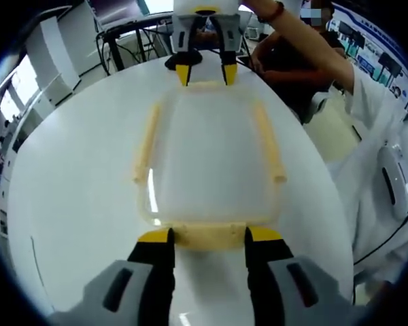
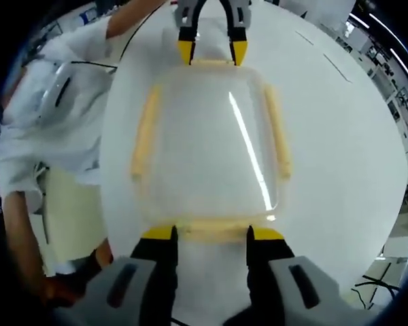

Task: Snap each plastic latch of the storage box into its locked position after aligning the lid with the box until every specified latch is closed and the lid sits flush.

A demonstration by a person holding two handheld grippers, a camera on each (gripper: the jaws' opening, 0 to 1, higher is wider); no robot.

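White tabletop (image 1: 75,204) carries the lidded storage box (image 1: 207,156); left claw (image 1: 207,239) and right claw (image 2: 209,236) each straddle, open, an end latch (image 1: 207,236)

Each view sits low and close at opposite short ends of the box (image 1: 207,170) (image 2: 211,142), looking straight at each other across it, sharing box and table (image 1: 75,204) (image 2: 340,136).

A person in white (image 1: 374,136) stands beside a round white table (image 1: 75,204), black chairs (image 1: 129,41) behind.
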